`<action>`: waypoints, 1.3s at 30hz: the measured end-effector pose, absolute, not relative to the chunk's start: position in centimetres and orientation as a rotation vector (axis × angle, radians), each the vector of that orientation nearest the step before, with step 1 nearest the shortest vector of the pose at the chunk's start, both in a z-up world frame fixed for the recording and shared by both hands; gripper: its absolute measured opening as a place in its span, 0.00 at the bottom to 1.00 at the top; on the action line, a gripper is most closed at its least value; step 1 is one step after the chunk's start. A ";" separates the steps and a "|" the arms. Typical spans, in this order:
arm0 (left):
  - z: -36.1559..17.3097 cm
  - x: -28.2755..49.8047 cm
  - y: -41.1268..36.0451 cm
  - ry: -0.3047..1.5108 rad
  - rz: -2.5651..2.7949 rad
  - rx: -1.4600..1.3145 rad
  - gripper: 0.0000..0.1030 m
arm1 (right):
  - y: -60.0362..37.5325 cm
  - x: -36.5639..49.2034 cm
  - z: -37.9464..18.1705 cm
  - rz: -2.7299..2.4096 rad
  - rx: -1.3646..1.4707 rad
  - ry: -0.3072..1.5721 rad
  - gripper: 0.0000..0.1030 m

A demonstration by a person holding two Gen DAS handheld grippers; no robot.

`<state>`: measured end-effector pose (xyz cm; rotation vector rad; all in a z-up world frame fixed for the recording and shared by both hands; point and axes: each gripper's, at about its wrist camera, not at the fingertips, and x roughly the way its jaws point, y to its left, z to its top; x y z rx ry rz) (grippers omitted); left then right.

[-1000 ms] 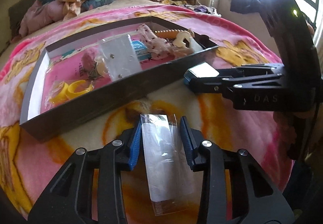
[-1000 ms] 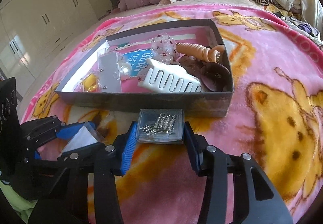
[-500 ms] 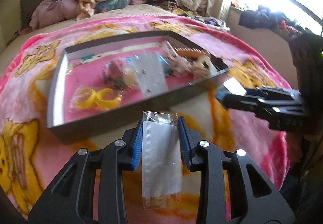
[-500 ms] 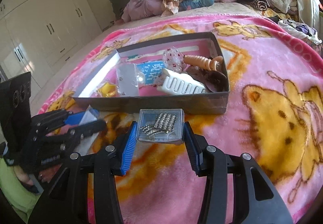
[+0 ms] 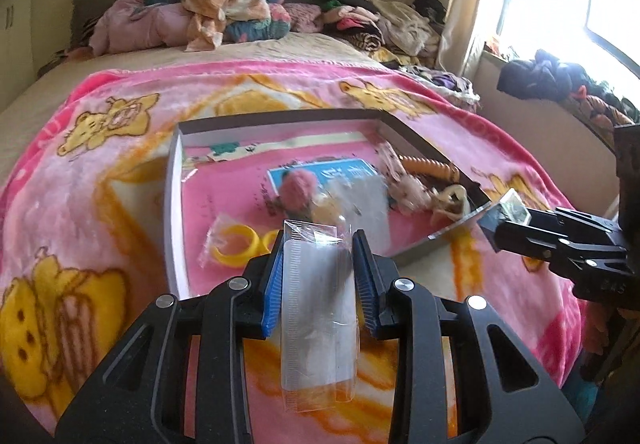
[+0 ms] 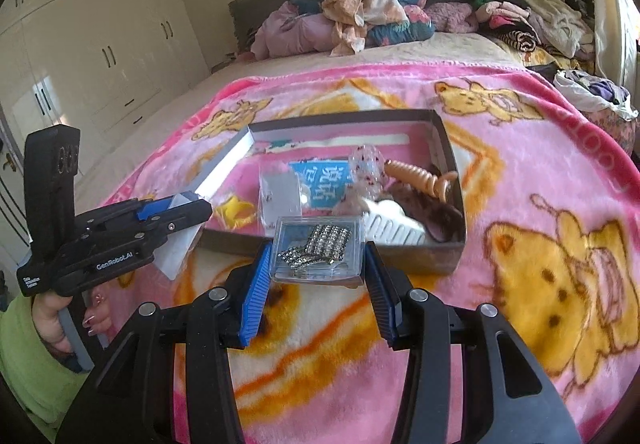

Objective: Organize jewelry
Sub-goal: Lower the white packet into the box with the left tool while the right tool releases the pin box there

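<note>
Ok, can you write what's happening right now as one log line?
left tool: shut on clear packet | right tool: shut on clear rhinestone case | both above pink blanket, near open box

Box [image 5: 176,204] near wall hidden behind left gripper [image 5: 318,264]. Contents of its clear sleeve [image 5: 318,308] unreadable. Items at box's right end blurred together. Person's sleeve [image 6: 24,348] cut by left edge.

Two wrist fisheyes, angled down, close over the bed, both sharing the grey box [image 5: 173,204].
</note>
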<state>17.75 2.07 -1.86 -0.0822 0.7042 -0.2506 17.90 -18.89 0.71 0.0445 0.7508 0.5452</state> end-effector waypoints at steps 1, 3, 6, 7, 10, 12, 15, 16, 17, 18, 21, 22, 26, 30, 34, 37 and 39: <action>-1.9 18.0 2.3 0.703 -0.249 -0.090 0.23 | -18.8 18.1 0.8 0.544 0.045 0.750 0.42; -1.9 18.4 2.6 0.700 -0.247 -0.103 0.23 | -18.6 18.5 0.9 0.536 0.047 0.749 0.42; -1.9 19.1 3.1 0.693 -0.243 -0.116 0.20 | -18.2 19.2 1.0 0.530 0.048 0.748 0.42; -1.9 19.3 3.2 0.692 -0.241 -0.118 0.20 | -18.2 19.3 1.0 0.528 0.048 0.746 0.42; -2.1 20.0 3.6 0.692 -0.236 -0.129 0.19 | -17.7 19.8 1.1 0.520 0.033 0.743 0.42; -2.3 20.5 3.8 0.695 -0.232 -0.133 0.18 | -17.3 20.2 1.0 0.514 0.014 0.742 0.42; -2.6 21.2 4.0 0.698 -0.230 -0.139 0.18 | -16.9 20.8 0.8 0.506 0.007 0.746 0.42; -2.7 21.4 4.1 0.700 -0.229 -0.142 0.18 | -16.8 21.0 0.8 0.505 0.007 0.747 0.42; -2.8 21.6 4.3 0.701 -0.230 -0.144 0.18 | -16.7 21.2 0.7 0.505 0.007 0.749 0.42; -2.9 21.9 4.3 0.701 -0.227 -0.144 0.18 | -16.5 21.4 0.7 0.503 0.003 0.750 0.42; -3.2 22.6 4.4 0.706 -0.222 -0.149 0.15 | -16.2 22.1 0.4 0.500 -0.005 0.756 0.42; -3.3 22.9 4.5 0.709 -0.220 -0.150 0.15 | -16.0 22.3 0.3 0.499 -0.008 0.758 0.42; -4.0 23.7 4.5 0.726 -0.206 -0.147 0.15 | -15.1 23.3 -0.5 0.498 -0.035 0.782 0.42; -4.4 23.7 4.5 0.734 -0.196 -0.137 0.15 | -14.3 23.6 -0.9 0.497 -0.069 0.784 0.43; -4.2 23.6 4.6 0.730 -0.188 -0.134 0.26 | -14.3 23.6 -0.9 0.499 -0.066 0.783 0.48; -3.8 23.2 4.5 0.717 -0.184 -0.126 0.33 | -14.8 23.4 -0.9 0.498 -0.039 0.779 0.51; -3.5 22.8 4.4 0.709 -0.179 -0.121 0.37 | -15.0 23.0 -0.7 0.498 -0.029 0.774 0.52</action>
